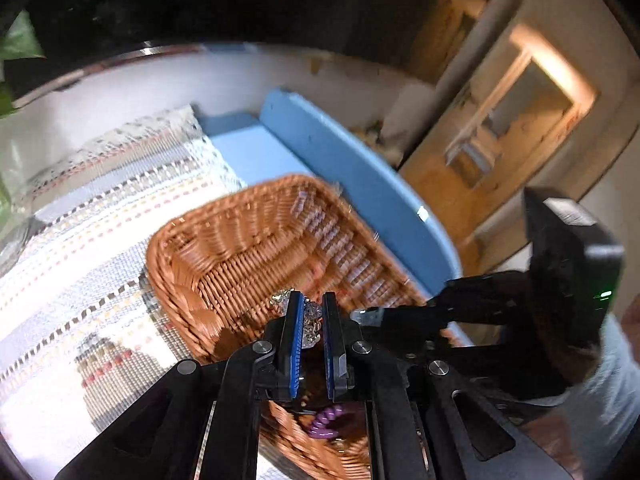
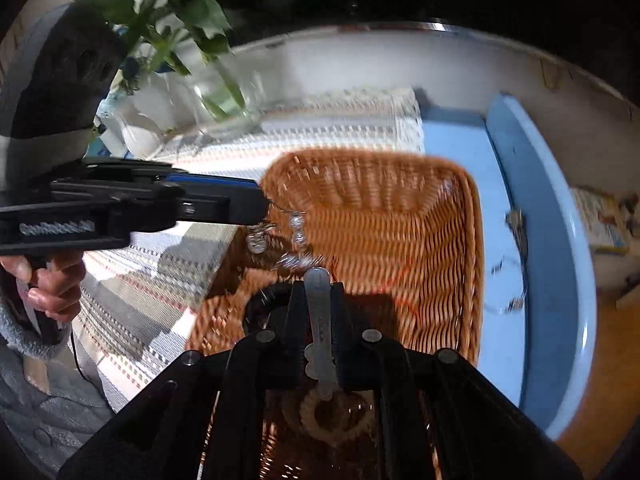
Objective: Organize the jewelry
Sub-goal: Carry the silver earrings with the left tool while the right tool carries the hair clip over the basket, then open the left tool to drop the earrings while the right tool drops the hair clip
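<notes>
A brown wicker basket [image 1: 248,240] [image 2: 384,208] sits on a striped woven cloth. My left gripper [image 1: 311,300] is shut on a sparkly silver jewelry piece [image 1: 310,320] and holds it over the basket. In the right wrist view the left gripper [image 2: 262,204] reaches in from the left, with the silver chain [image 2: 297,236] dangling from its tips over the basket. My right gripper [image 2: 318,280] is shut on a flat metal strip [image 2: 319,312] that stands upright between its jaws. A purple coiled hair tie [image 1: 326,424] and a beige ring-shaped piece [image 2: 332,416] lie in the basket's near end.
The striped cloth [image 1: 80,280] covers a light blue tray [image 2: 560,240] with a raised blue rim. A glass vase with green stems [image 2: 224,92] stands at the back left. A thin dark chain [image 2: 516,264] lies on the blue tray right of the basket. Wooden floor lies beyond the rim.
</notes>
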Demonstrator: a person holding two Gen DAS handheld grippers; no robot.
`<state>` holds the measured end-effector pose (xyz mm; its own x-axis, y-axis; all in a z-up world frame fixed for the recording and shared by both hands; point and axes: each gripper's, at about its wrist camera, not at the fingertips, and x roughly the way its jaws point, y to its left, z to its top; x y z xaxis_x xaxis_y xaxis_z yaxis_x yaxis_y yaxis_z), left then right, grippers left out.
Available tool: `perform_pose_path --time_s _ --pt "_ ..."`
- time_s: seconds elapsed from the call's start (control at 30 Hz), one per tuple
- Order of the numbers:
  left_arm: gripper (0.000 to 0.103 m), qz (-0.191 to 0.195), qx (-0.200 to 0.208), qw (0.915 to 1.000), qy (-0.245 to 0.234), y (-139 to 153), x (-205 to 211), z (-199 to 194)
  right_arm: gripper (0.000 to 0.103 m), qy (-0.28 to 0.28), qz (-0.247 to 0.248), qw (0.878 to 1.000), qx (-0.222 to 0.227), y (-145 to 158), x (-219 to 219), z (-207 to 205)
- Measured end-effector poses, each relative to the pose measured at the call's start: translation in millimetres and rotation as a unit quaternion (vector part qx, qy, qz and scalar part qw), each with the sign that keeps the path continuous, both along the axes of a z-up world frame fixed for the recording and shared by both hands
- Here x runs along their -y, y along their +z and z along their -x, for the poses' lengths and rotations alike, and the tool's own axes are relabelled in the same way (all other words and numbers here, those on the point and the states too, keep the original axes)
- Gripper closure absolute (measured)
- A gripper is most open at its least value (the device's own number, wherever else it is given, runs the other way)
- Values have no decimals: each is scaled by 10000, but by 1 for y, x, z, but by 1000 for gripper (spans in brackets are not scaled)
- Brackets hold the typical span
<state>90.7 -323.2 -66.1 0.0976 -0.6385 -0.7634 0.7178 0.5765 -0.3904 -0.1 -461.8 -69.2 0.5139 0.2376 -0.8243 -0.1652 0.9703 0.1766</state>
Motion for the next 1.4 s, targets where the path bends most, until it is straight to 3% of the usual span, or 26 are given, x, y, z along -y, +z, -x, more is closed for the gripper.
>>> perform_pose_path --time_s 0.13,0.23,0.43,0.57,0.63,0.77,0.83,0.87,0.93,1.0,1.07,1.2,1.4 --pt "94 -235 -108 9995 -192 -22 16 0 91 -284 -51 9995 -101 -13 8 4" --pt "94 -512 32 9985 -209 -32 25 -1 90 -440 -87 9988 -188 -21 10 5" --pt "94 -903 274 9955 51 -38 24 -5 90 -596 111 9967 -535 -40 11 2" --pt "94 -959 349 9948 71 -34 17 -6 84 -803 128 9929 -868 -49 12 1" --pt "93 -981 329 9946 96 -33 14 -7 74 -930 125 9915 -903 -50 12 2" --pt "86 -1032 320 9941 87 -28 13 -6 66 -1133 247 9893 -890 -47 9 3" --pt "75 -1032 315 9942 47 -24 15 -4 57 -1274 395 9875 -843 -41 8 6" --pt "64 -1004 312 9945 22 -21 14 -2 54 -1319 420 9872 -795 -38 8 7" --pt "62 -933 358 9950 -2 -13 12 4 48 -1385 293 9880 -624 -26 10 12" --pt "61 -867 397 9954 -29 -4 10 10 24 -1537 205 9870 -417 -12 10 18" --pt "61 -823 404 9958 -47 5 8 14 17 -1629 219 9862 -213 1 7 24" --pt "61 -702 510 9962 5 26 -2 26 14 -1763 236 9839 181 31 -4 38" --pt "61 -657 741 9950 106 52 -20 42 13 -2231 355 9733 397 55 -25 54"
